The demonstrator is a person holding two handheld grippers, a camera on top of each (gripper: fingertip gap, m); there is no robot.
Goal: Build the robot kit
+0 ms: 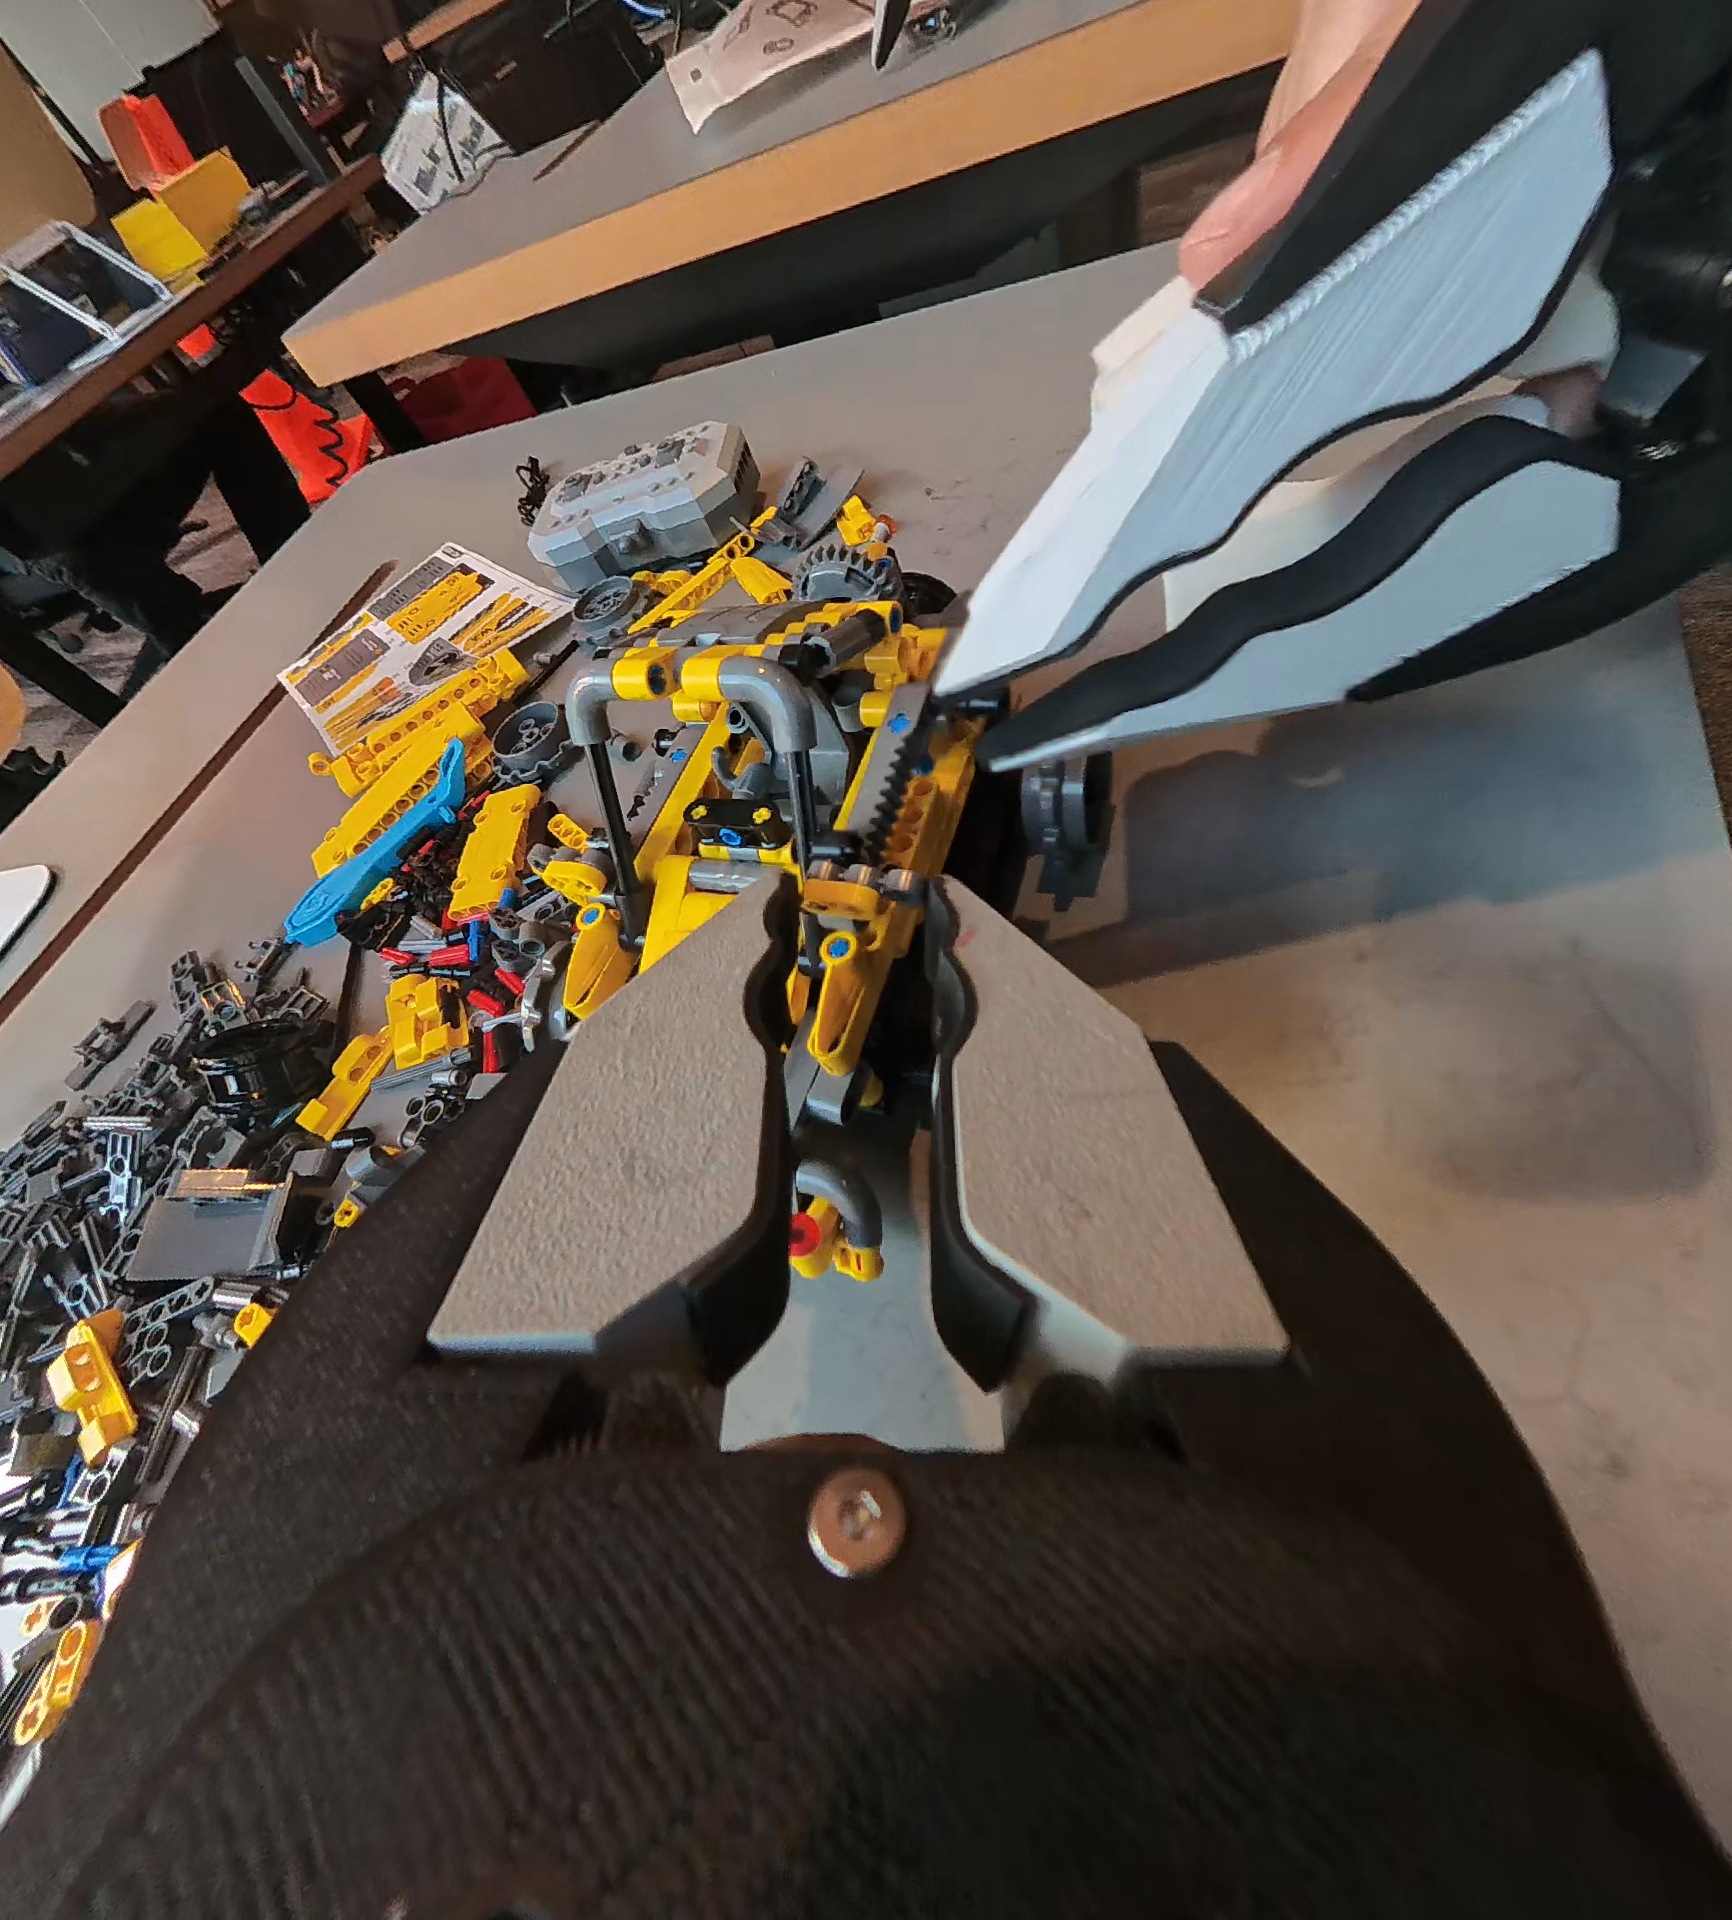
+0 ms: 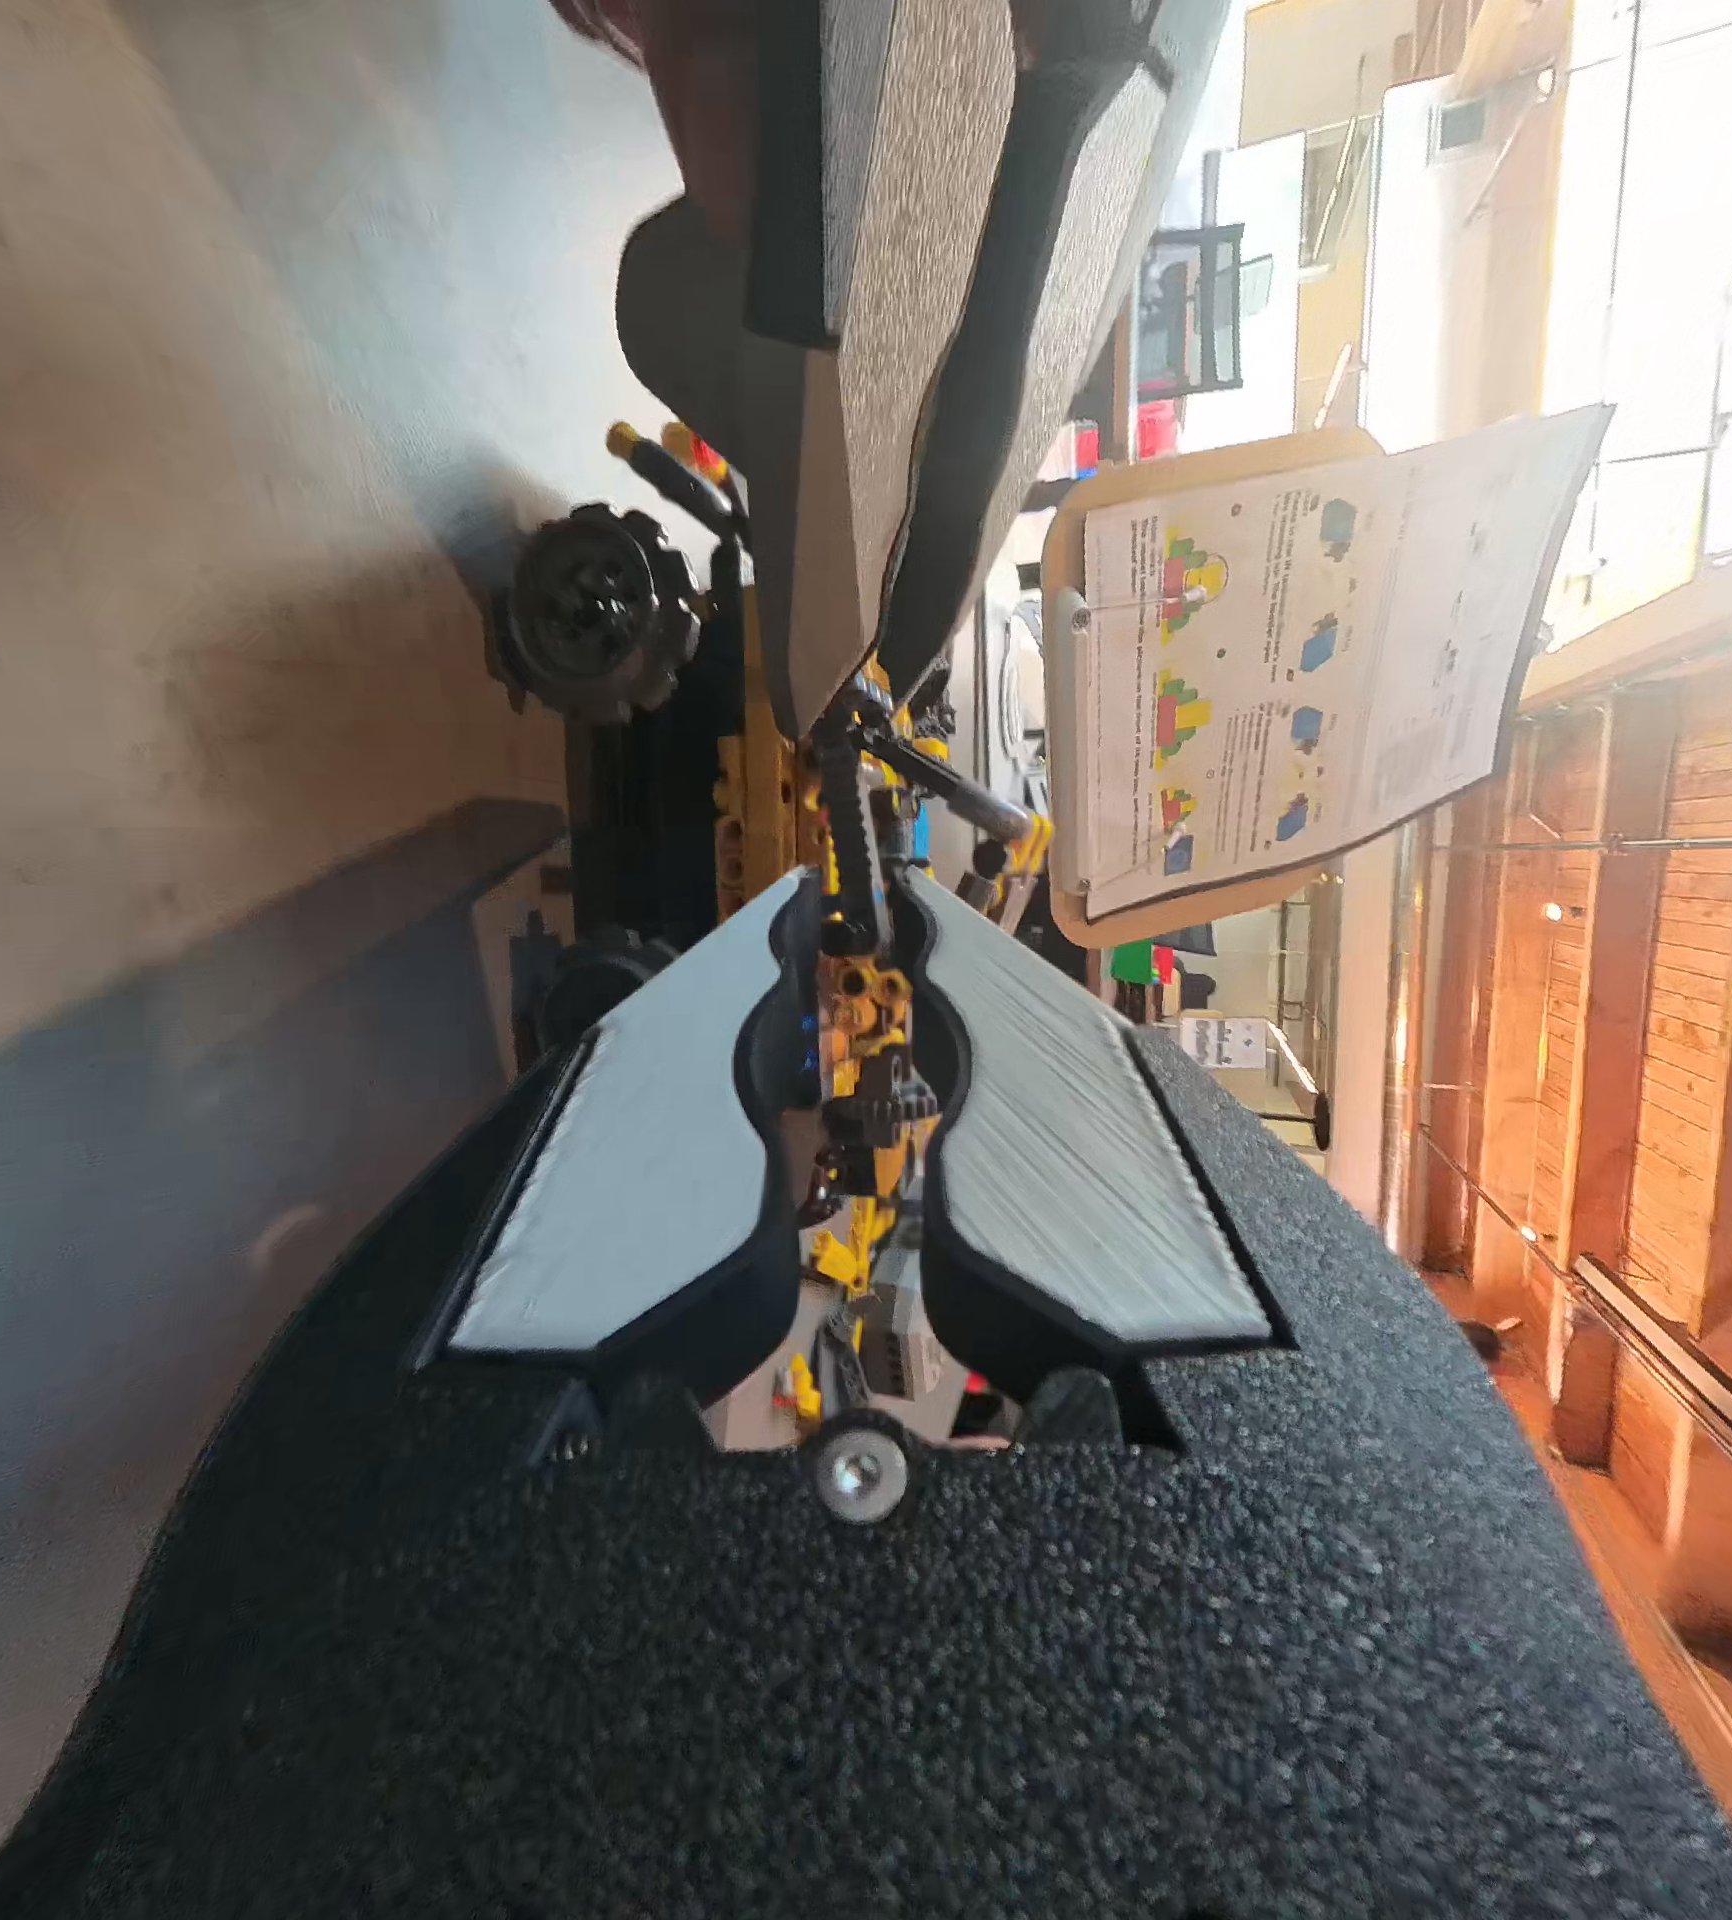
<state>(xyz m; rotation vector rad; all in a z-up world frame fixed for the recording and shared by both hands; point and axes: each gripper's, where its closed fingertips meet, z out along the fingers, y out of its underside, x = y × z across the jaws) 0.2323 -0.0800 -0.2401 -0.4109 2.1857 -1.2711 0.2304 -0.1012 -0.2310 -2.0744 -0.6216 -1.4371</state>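
A half-built yellow and black brick vehicle [image 1: 706, 675] stands on the grey table [image 1: 1464, 1039]. My left gripper [image 1: 862, 894], with grey fingers, is shut on the vehicle's near yellow end. My right gripper [image 1: 971, 722], with white fingers, comes in from the upper right and pinches the vehicle's side by the black toothed rack [image 1: 893, 769]. In the right wrist view, which is rolled sideways, my right gripper [image 2: 854, 883] closes around the rack [image 2: 846, 810] and yellow beams [image 2: 758, 790]. The left gripper [image 2: 831, 717] reaches in from above. A knobby black wheel [image 2: 592, 613] shows on the vehicle.
Loose dark pieces [image 1: 114, 1195], yellow beams, a blue tool [image 1: 384, 842], a printed sheet [image 1: 426, 634] and a grey block [image 1: 644, 499] cover the table's left half. A second table [image 1: 737, 208] stands behind. A clipboard with paper [image 2: 1309, 665] hangs nearby. A hand [image 1: 1246, 197] holds the right gripper. Only a small space, under 4 cm, lies between the two pairs of fingers. The knobby black wheel [image 2: 592, 613] sits 4 cm or so from the ends of my left fingers.
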